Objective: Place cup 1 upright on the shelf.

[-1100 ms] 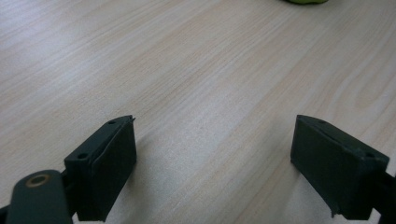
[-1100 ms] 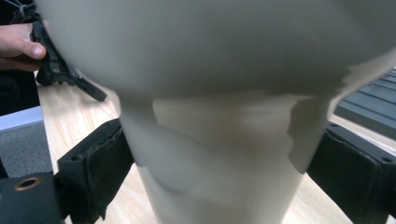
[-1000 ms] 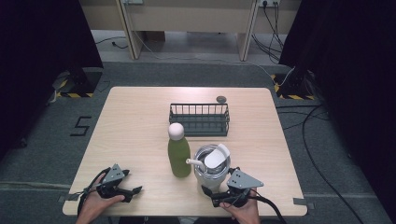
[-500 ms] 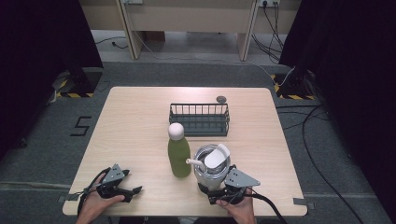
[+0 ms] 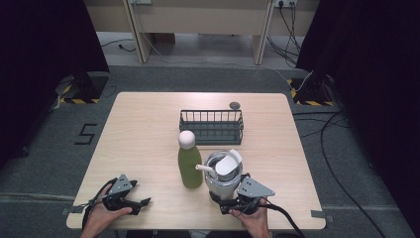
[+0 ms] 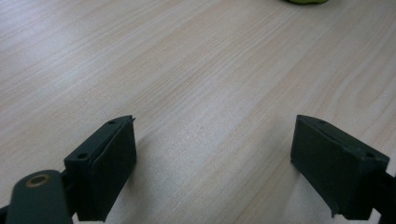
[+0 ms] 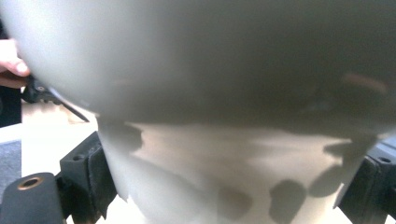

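Note:
A steel tumbler (image 5: 223, 179) with a white flip lid and a white straw stands near the table's front edge. Its grey wall (image 7: 210, 70) looms close in the right gripper view. My right gripper (image 5: 221, 202) (image 7: 224, 186) has just been closing around the tumbler's base, and both pads now lie against its sides. A green bottle (image 5: 189, 166) with a pale round cap stands upright just left of the tumbler. My left gripper (image 5: 145, 202) (image 6: 215, 158) rests low at the front left, open over bare wood.
A black wire basket (image 5: 211, 126) stands behind the bottle and tumbler at the table's middle. A small dark round thing (image 5: 234, 105) lies behind it near the far edge. The bottle's green base (image 6: 306, 1) peeks in at the top of the left gripper view.
The right gripper has slid left and forward until its jaws flank the tumbler's base. The left hand has stayed where it was.

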`<state>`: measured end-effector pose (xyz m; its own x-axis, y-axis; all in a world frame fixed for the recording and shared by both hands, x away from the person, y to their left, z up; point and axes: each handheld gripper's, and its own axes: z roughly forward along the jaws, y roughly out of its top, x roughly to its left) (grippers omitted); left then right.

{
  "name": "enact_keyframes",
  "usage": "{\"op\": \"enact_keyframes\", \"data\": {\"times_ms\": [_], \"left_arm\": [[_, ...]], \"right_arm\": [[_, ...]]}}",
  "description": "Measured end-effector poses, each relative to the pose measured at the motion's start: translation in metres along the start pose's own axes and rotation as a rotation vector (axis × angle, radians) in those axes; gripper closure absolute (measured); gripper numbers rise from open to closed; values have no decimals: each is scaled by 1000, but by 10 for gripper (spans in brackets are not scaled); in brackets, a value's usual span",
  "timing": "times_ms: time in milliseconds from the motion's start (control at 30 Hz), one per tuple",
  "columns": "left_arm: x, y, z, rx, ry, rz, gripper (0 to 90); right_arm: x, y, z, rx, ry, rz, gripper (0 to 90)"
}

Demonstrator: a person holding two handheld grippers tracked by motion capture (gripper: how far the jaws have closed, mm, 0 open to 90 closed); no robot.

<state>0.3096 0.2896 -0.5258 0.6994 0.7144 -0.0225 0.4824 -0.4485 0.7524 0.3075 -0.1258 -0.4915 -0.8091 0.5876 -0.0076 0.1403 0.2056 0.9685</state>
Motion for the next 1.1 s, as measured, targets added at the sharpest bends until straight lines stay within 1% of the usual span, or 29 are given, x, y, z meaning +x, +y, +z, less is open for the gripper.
{"op": "enact_keyframes", "data": {"times_ms": [100,167,200,333,433,500,633,733,967,1000,1067,1100], "left_arm": [[0,0,0,0,0,0,135],[0,0,0,0,0,0,135],[0,0,0,0,0,0,135],[0,0,0,0,0,0,135],[0,0,0,0,1,-1,135],[0,0,0,0,1,-1,135],[0,0,0,0,1,0,135],[0,0,0,0,1,0,135],[0,0,0,0,2,0,135],[0,0,0,0,1,-1,135],[0,0,0,0,2,0,135],[0,0,0,1,1,0,135]], "right_arm": [[-2,3,0,-7,1,-1,109],[-5,7,-1,-18,2,17,109],[-7,9,-2,-21,-3,12,109],[-16,19,-10,-32,-41,0,109],[-25,26,-13,-42,-59,8,109],[-32,32,-15,-38,-83,9,109],[-45,43,-14,-54,-104,11,109],[-58,57,-11,-68,-122,10,109],[-81,83,-4,-64,-156,3,109],[-84,86,-2,-63,-159,11,109],[-90,92,0,-61,-165,-3,109],[-93,95,3,-58,-169,2,109]]}}
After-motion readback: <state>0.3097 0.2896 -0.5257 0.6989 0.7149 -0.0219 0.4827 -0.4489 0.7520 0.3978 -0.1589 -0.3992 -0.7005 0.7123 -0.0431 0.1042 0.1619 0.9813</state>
